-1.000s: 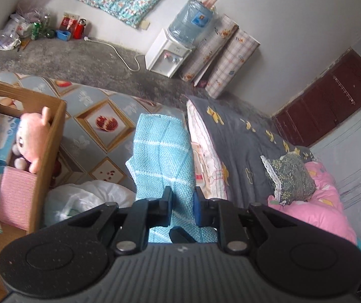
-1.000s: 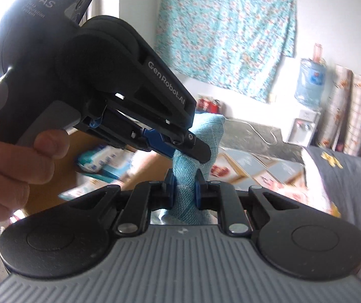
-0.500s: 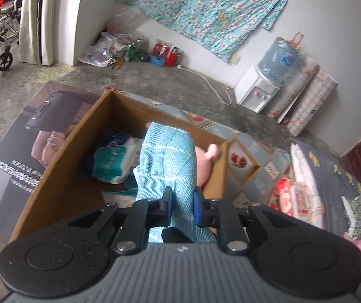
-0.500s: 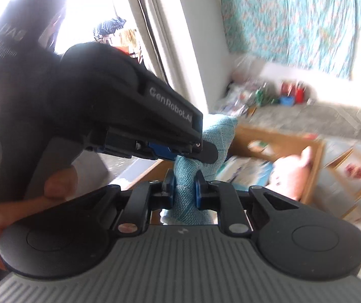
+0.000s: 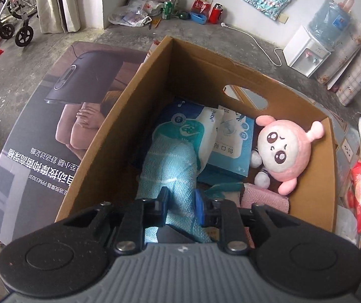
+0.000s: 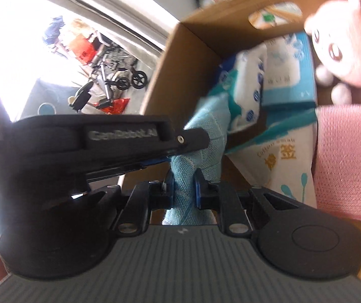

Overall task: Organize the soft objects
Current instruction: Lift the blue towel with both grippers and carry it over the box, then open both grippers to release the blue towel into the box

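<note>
Concrete floor carries an open cardboard box [image 5: 140, 106]. Both claws, left claw [image 5: 180, 203] just loosening and right claw [image 6: 183, 188] clenched, grasp a teal towel [image 5: 170, 166] lowered inside, left of a pink plush toy [image 5: 285, 151].

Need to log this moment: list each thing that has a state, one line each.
Left tool: jaws just easing open, blue towel between them.
Right tool: shut on blue towel.
Cardboard box: open-topped, partly filled.
Pink plush toy: inside box, against its right wall.

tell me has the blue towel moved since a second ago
Yes. The blue towel was above the patterned bedding beside the cardboard box; now it hangs down inside the box, over the tissue packs. The left gripper's jaws have just been opening around it.
</note>
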The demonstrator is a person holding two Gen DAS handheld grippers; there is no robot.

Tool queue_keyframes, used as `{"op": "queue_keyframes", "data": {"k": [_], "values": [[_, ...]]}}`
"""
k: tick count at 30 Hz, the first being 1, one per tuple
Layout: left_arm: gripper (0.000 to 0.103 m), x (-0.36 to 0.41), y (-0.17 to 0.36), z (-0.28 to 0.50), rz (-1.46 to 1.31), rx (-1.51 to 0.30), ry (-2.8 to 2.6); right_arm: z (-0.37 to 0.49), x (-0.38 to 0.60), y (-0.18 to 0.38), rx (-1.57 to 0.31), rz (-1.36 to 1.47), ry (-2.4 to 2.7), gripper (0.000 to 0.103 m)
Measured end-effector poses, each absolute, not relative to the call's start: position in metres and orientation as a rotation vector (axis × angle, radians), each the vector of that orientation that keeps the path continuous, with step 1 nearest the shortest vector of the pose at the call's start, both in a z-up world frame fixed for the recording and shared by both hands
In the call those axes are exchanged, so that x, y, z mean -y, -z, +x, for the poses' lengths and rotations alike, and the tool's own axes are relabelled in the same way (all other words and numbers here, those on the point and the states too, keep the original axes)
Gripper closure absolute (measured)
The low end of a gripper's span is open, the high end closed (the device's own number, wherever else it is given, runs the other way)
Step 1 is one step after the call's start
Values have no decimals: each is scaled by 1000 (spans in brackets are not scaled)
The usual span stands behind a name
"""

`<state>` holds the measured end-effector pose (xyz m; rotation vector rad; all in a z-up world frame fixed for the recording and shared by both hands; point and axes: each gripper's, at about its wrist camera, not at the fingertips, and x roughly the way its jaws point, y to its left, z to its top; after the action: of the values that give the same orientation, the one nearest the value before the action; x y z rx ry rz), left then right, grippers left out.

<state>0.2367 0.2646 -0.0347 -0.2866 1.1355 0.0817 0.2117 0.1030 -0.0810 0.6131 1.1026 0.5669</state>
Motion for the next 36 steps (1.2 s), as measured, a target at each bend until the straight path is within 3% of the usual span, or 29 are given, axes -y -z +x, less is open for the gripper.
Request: {"op": "queue_keyframes", "data": {"k": [18,20,25,36], "values": [[53,-278,23,234,-310,-1076,-76,225,-151,143,-1311,628,-518,88],[51,-279,21,232,-318,-1071,-79,223,-151,140,-1317,637,-535,82],[47,-278,11,224,-323,-1041,-83,215,-144,125,-1275,629,-543,50],[40,-275,-24,195,-344,-960,-94,204,-108,84,-1138,601,-558,47]]}}
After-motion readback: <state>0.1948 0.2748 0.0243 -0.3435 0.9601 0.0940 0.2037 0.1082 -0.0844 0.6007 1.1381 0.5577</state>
